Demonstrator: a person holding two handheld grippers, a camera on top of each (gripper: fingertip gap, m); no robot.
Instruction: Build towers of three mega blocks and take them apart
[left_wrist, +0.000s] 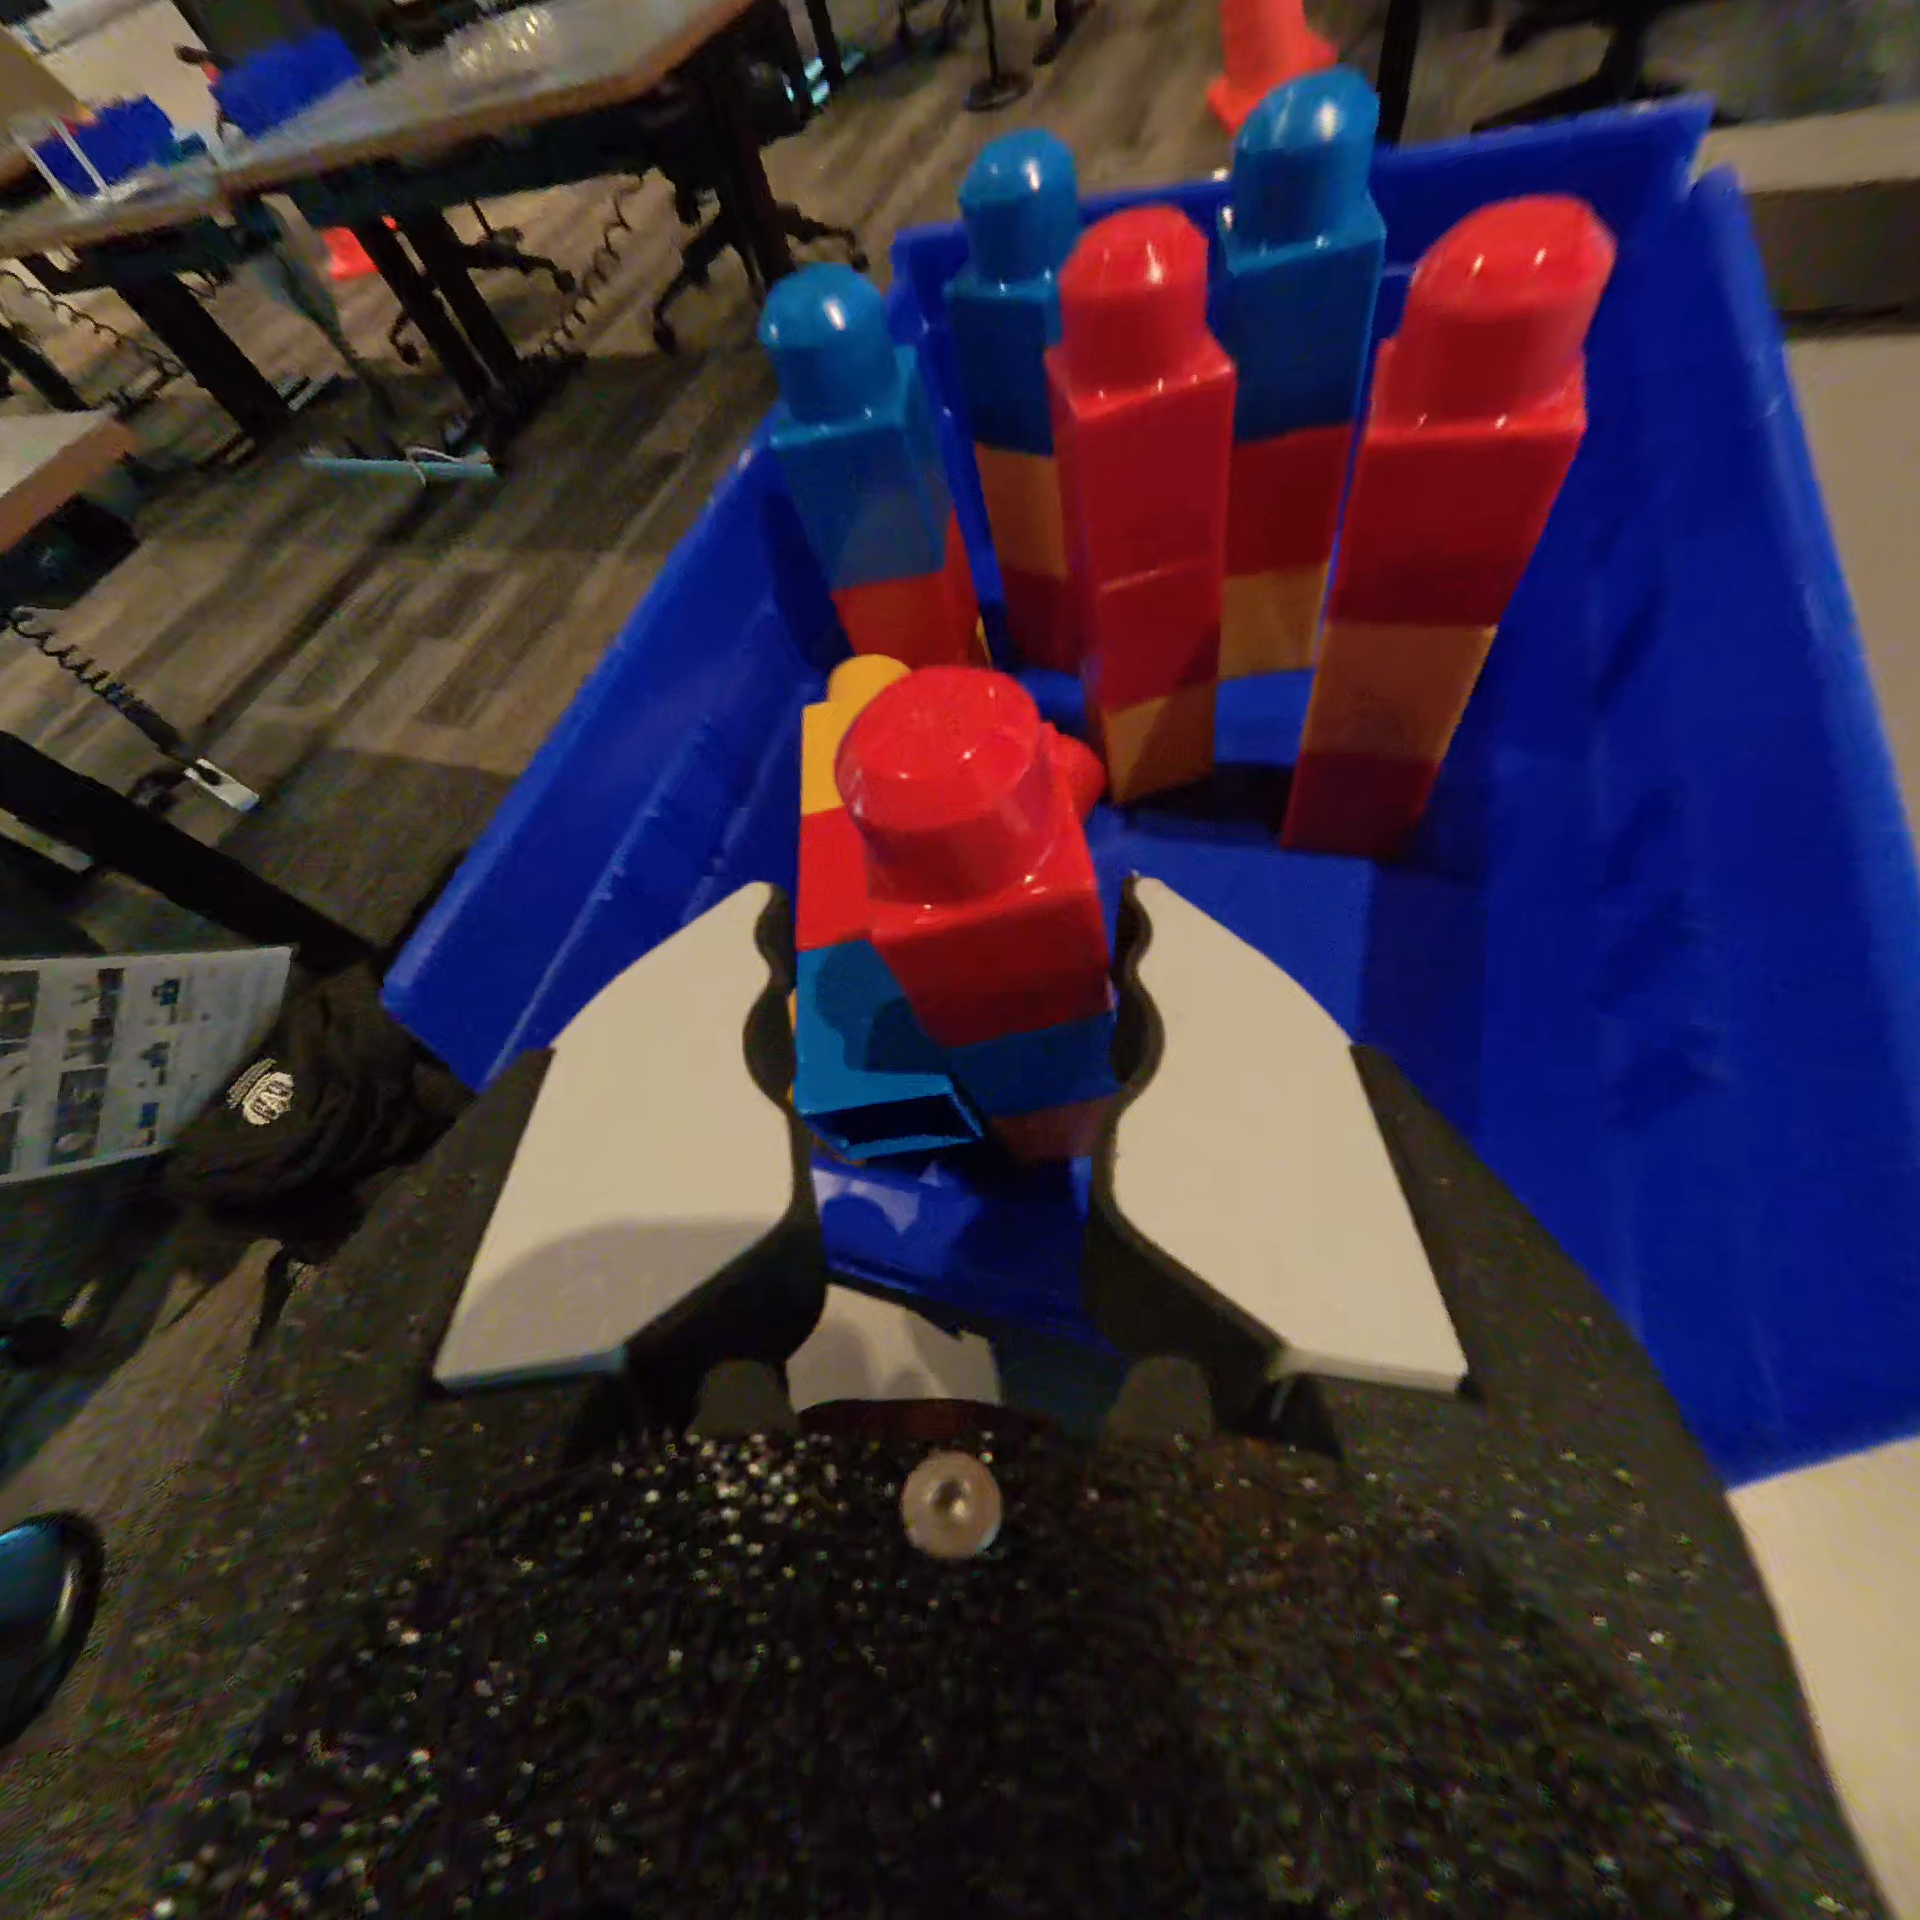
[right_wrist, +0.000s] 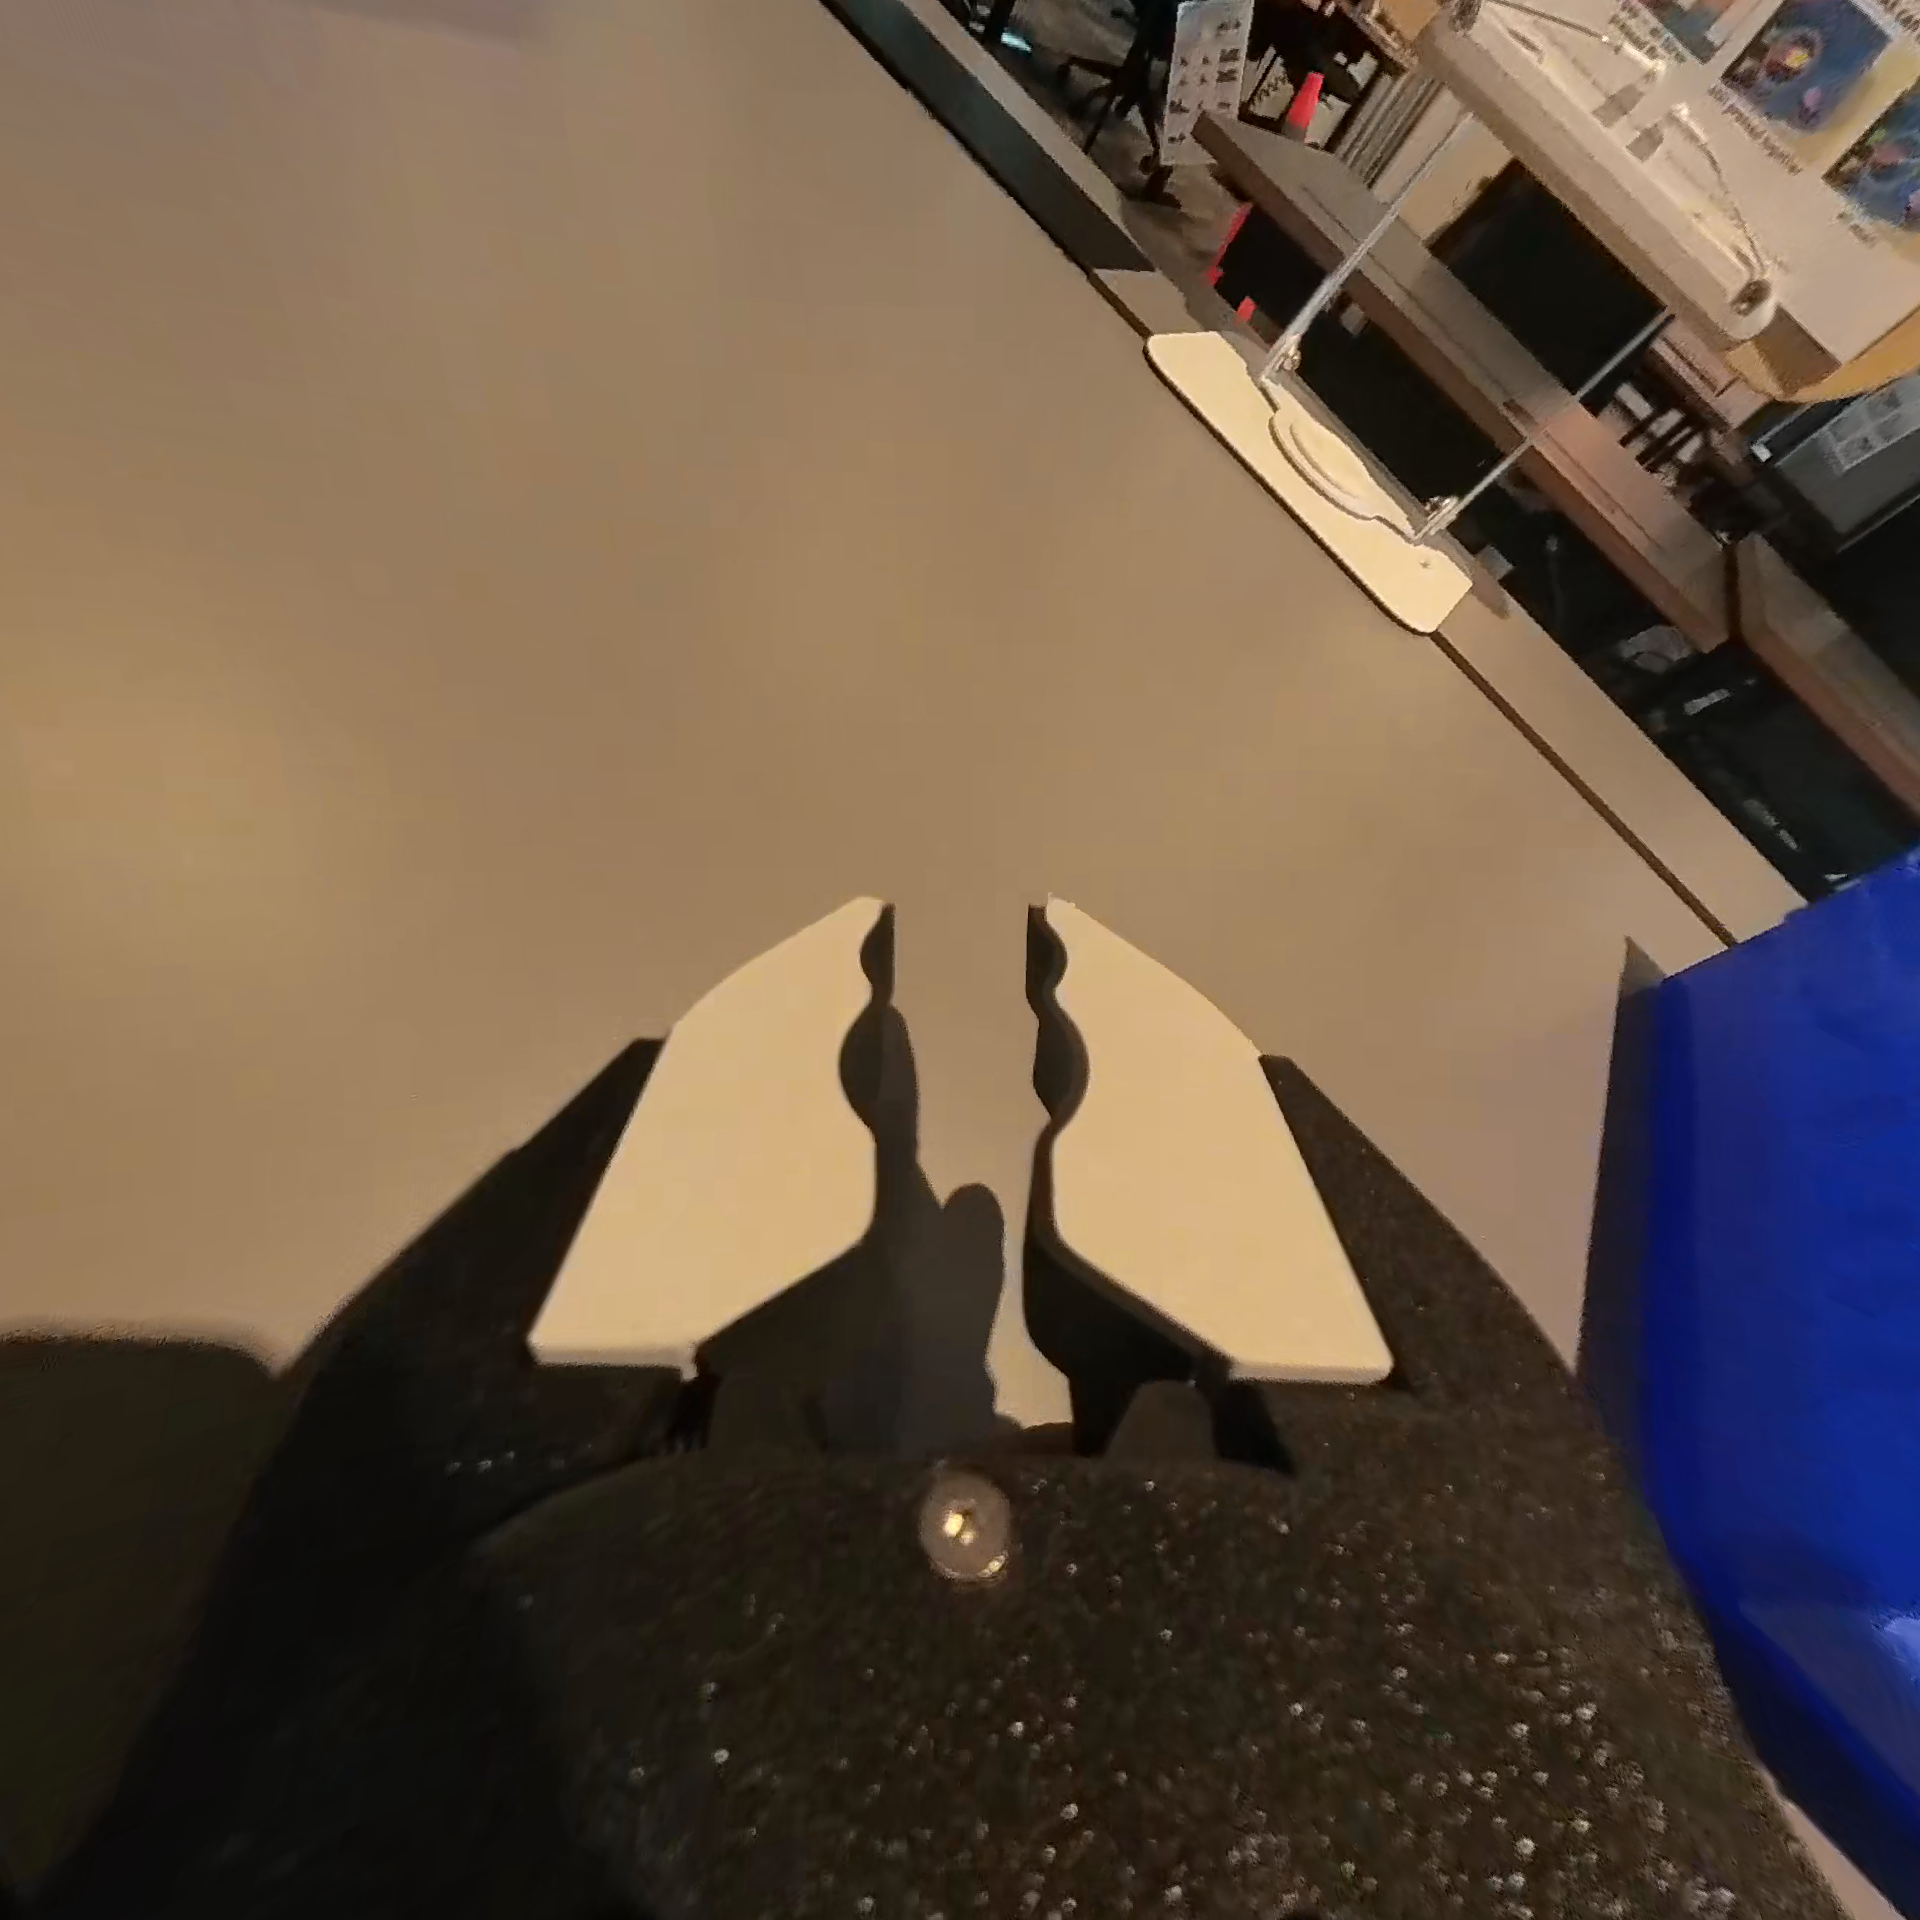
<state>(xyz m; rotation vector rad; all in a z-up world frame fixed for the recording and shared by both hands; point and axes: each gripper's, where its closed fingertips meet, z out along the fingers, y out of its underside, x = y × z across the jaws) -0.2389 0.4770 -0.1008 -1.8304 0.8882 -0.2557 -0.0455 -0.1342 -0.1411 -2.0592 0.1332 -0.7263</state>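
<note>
Our left gripper (left_wrist: 951, 914) clamps a red-topped tower (left_wrist: 977, 894) inside the blue bin (left_wrist: 1621, 831); our right gripper (right_wrist: 961, 920), beside the bin, is slightly apart and empty.

Blue bin (left_wrist: 1621, 790): right wall cut off at 3 o'clock. Red-topped tower (left_wrist: 977, 914) between the left gripper (left_wrist: 945, 987) fingers: base hidden. Whether fingers grip it, unclear. Desks (left_wrist: 312, 125) at 11 o'clock blurred.

Right wrist view: bin (right_wrist: 1766, 1351) cut off at 4 o'clock.
</note>
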